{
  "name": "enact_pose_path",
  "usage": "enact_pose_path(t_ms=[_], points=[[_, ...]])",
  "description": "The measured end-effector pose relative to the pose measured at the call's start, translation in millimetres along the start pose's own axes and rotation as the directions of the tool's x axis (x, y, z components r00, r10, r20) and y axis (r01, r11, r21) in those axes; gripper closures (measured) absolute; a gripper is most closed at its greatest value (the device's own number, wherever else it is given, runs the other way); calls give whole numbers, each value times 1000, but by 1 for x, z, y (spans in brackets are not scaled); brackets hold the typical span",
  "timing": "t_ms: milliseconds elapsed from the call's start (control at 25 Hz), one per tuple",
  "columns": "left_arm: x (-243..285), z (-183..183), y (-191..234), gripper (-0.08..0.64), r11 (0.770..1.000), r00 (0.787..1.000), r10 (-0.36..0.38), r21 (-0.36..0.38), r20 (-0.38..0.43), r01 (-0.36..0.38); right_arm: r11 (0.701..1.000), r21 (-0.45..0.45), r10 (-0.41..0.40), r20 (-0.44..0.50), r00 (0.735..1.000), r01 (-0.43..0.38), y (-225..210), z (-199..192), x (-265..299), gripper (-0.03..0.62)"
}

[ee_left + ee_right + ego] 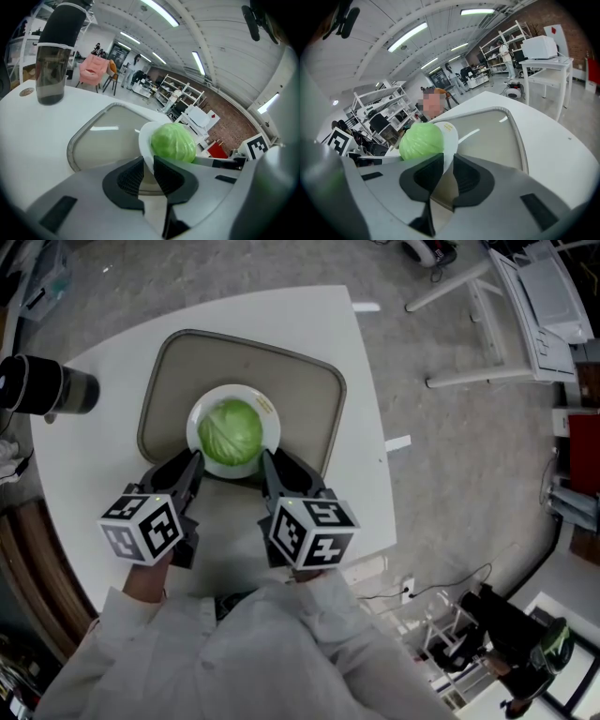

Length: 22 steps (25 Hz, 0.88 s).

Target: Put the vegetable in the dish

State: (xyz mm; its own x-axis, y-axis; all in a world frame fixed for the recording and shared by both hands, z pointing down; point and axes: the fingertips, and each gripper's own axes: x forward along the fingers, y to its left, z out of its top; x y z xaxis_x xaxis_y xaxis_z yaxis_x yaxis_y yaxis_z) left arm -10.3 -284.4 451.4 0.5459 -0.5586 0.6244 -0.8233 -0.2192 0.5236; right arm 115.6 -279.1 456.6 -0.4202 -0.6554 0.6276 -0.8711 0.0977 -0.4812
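the cabbage point(230, 430) sat in the middle of the white dish point(268, 414), a round, pale green head that filled most of the bowl. the dish was over the near half of a grey-beige tray point(300, 399), close to the tray's near edge. the tray took up the middle of the white tabletop point(361, 474) and reached toward its far edge. whether the dish rested on the tray or hung just above it could not be told. the left gripper point(195, 457) came in from the near edge of the tabletop and was clamped on the dish's near-left rim. in the left gripper view the thin white rim point(144, 140) stood pinched between the two dark ribbed pads of that gripper point(147, 161), with the cabbage point(173, 143) just past them. the right gripper point(265, 457) was clamped the same way on the near-right rim. in the right gripper view its jaws point(447, 159) were closed on the dish's edge point(451, 136), the cabbage point(421, 139) just to the left of them and the tray point(501, 136) spreading out behind. a dark tumbler point(42, 387) stood upright at the left edge of the tabletop, well apart from the tray. white sleeves point(234, 652) showed at the near edge, behind both marker cubes.
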Motion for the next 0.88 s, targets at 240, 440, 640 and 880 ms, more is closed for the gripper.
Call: enact_pose_path(t_ms=[240,440,640,880], points=[[16,7,2,499,1000,1000,13,-5,-4,-13,1000,6,-4,-10,1000,4,-10,8,13,518],[24,11,6,499,1000,1000,17,-17,-7,-17,1000,-1,-6,-12,1000,6,-13,14,22,518],[32,16,9,499,999,1000,25,-22,-13,-25,1000,15,-2,-25,1000,3,-18,17,31,518],[39,19,10,499,999,999,34,-19,-8,-34,1000,23,0,-28,1000,0,-21,19,37,518]])
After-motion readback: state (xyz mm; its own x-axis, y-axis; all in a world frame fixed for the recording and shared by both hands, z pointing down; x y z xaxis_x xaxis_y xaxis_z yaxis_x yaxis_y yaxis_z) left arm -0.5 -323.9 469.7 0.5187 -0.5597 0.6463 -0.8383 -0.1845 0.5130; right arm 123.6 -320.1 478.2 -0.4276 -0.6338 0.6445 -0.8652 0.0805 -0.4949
